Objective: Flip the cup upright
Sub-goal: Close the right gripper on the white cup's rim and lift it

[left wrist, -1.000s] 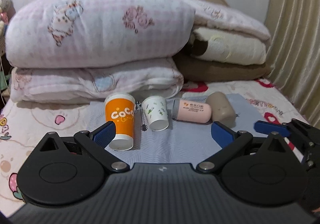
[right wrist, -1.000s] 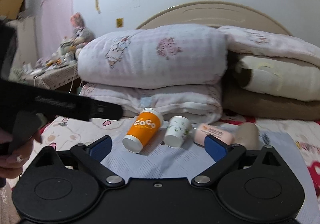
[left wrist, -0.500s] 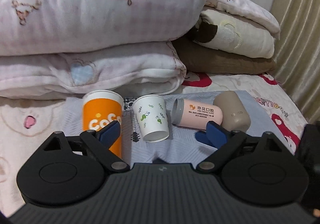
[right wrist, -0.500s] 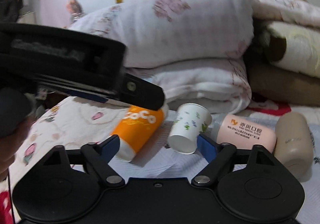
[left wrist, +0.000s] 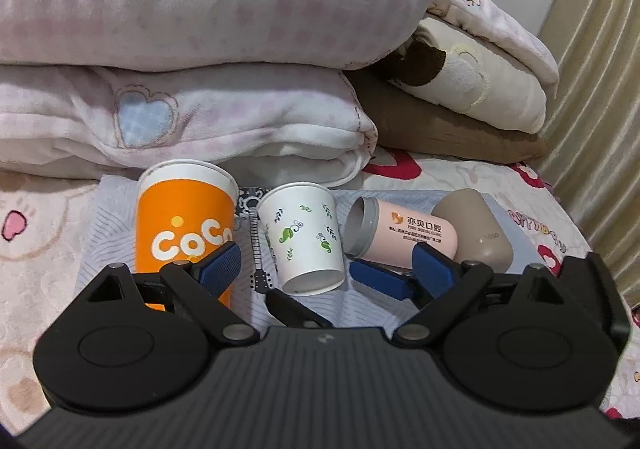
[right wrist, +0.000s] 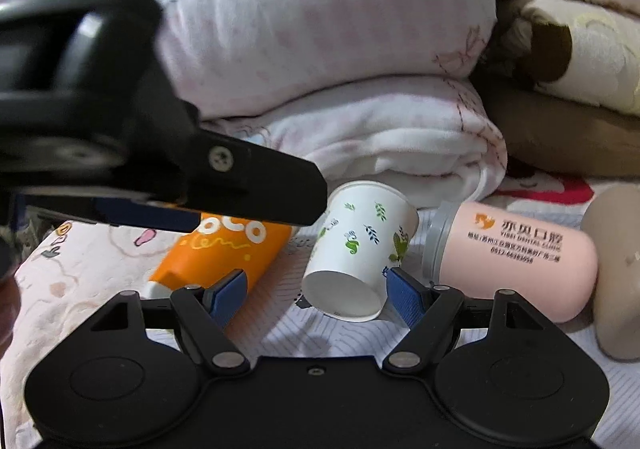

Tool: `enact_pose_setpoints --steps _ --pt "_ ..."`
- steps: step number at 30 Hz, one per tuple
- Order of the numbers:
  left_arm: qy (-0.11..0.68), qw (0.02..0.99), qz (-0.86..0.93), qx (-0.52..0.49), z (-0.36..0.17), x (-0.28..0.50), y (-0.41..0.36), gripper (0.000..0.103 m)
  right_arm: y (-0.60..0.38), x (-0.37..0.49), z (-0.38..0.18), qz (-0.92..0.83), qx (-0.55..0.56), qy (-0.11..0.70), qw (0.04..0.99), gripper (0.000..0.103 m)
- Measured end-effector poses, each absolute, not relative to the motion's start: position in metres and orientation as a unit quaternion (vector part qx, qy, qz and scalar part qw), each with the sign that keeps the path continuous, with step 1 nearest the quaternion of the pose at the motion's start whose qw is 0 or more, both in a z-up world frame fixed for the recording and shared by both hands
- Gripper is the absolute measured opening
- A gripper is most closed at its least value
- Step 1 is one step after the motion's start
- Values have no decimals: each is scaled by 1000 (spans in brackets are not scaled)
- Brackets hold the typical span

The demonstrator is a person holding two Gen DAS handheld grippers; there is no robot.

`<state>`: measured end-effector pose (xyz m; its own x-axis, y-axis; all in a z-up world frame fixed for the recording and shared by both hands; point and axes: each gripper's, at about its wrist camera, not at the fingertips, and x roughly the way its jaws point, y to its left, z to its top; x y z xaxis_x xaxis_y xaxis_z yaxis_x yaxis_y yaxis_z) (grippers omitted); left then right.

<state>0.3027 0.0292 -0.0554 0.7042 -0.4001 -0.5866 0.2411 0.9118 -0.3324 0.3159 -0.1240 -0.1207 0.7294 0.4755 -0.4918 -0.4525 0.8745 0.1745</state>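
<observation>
Several cups lie on their sides on a grey striped cloth (left wrist: 180, 205) on the bed. An orange "CoCo" paper cup (left wrist: 184, 233) is at the left, also in the right wrist view (right wrist: 224, 249). A white leaf-print paper cup (left wrist: 304, 237) (right wrist: 360, 249) lies beside it, base toward me. A pink cup with a grey rim (left wrist: 404, 235) (right wrist: 516, 253) and a beige cup (left wrist: 476, 233) (right wrist: 616, 273) lie to the right. My left gripper (left wrist: 326, 261) is open, just short of the white cup. My right gripper (right wrist: 316, 291) is open, its fingers either side of the white cup's base.
Folded pink and white quilts (left wrist: 192, 49) are stacked right behind the cups. Cream and brown bedding (left wrist: 460, 101) lies at the back right, with a curtain (left wrist: 600, 69) beyond. The left gripper's black body (right wrist: 120, 109) crosses the upper left of the right wrist view.
Both grippers have moved forward toward the cups, which now look larger. The right gripper's fingers have come level with the white cup's base. The cups have not moved.
</observation>
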Motion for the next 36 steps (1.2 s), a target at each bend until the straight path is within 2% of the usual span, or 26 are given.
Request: enact_pose_setpoints --steps 6,9,13,25,36 --pt "346 912 -179 -128 -63 308 32 92 -123 325 -128 227 30 262 937 80" --pt "348 910 -179 -137 -66 309 34 91 -125 329 -130 228 37 269 935 70" --pt "349 907 -177 -156 -69 310 39 91 -127 336 -137 223 32 277 934 64" --pt "367 885 -207 -200 -72 308 39 91 -137 331 -137 230 47 294 926 63" --pt "414 862 -232 -179 -71 277 22 91 -153 278 -113 246 31 309 918 61"
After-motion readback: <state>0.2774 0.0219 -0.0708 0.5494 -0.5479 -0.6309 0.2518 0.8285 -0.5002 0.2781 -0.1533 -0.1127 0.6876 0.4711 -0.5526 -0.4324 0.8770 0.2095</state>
